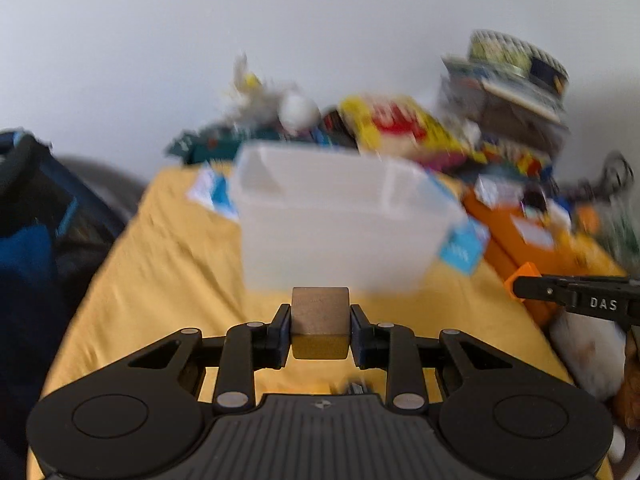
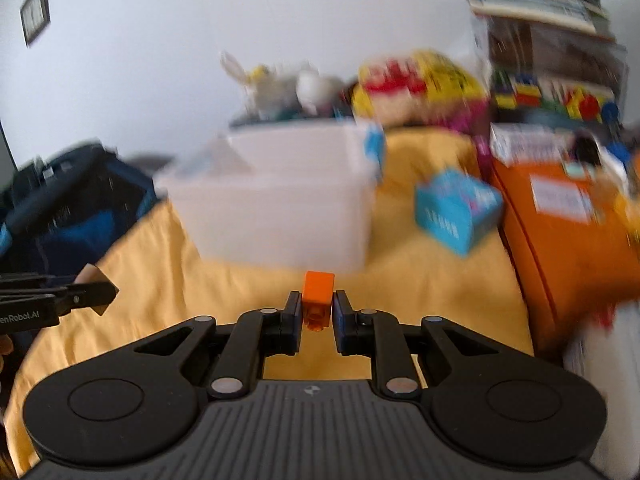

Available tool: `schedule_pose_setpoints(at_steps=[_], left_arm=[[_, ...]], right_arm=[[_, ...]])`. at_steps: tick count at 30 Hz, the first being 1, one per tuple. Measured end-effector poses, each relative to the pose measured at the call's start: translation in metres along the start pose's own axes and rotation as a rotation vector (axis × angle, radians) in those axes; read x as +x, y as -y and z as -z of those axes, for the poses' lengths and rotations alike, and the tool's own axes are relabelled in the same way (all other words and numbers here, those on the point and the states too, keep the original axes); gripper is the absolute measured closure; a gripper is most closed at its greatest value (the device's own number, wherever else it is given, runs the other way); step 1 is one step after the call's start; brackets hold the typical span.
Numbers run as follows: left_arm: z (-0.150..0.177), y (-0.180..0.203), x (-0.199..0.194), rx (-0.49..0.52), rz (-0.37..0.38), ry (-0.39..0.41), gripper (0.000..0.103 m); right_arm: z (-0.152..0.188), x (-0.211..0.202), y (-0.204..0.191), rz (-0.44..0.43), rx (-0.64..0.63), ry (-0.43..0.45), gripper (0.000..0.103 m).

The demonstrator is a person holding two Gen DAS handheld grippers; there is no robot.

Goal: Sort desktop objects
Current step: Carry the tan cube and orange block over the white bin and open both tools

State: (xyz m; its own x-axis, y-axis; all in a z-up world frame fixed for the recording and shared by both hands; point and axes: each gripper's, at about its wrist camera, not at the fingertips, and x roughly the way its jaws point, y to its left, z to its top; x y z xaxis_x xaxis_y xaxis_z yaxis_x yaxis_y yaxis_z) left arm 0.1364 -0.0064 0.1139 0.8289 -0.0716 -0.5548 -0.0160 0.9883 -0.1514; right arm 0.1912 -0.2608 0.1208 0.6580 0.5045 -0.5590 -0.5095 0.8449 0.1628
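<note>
The left gripper (image 1: pixel 320 326) is clamping a wooden block (image 1: pixel 320 322) between its two pads, low in the centre of its own view, lifted clear of the yellow cloth (image 1: pixel 160 280) below. The right gripper (image 2: pixel 317 312) is pinching a small orange brick (image 2: pixel 318 300) in the same spot of its own view, its pads pressed against the brick's sides.

Just above each held piece in the frame, a clear plastic bin (image 1: pixel 340 220) is sitting on the cloth, blurred. In the right wrist view a blue box (image 2: pixel 456 212) is lying tilted on the cloth to the right of the bin, and an orange box (image 2: pixel 568 240) is filling the right edge. A heap of toys and packets (image 1: pixel 380 124) is piling up against the white wall in the upper middle, with a stack of books (image 1: pixel 512 92) at the upper right. A dark blue bag (image 1: pixel 36 220) is sitting at the left edge.

At the left edge of the right wrist view, the other tool is showing side-on with the pale block at its tip.
</note>
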Motion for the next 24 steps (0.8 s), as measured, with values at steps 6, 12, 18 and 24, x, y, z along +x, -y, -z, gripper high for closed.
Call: schedule_pose_setpoints(at_steps=[6, 12, 18, 24], left_arm=[[-0.074, -0.011, 0.035, 0.023, -0.028, 0.067, 0.071], [-0.110, -0.009, 0.088, 0.029, -0.039, 0.012, 0.071], [-0.117, -0.008, 0.120, 0.034, -0.057, -0.037, 0.068], [-0.112, -0.011, 0.118, 0.029, -0.071, -0.030, 0.046]], right_arm=[[-0.064, 0.036, -0.007, -0.017, -0.023, 0.032, 0.085], [-0.092, 0.087, 0.000, 0.019, -0.018, -0.043, 0.085], [-0.101, 0.120, 0.006, 0.046, -0.010, -0.106, 0.081], [-0.101, 0.116, -0.004, 0.051, -0.080, -0.057, 0.040]])
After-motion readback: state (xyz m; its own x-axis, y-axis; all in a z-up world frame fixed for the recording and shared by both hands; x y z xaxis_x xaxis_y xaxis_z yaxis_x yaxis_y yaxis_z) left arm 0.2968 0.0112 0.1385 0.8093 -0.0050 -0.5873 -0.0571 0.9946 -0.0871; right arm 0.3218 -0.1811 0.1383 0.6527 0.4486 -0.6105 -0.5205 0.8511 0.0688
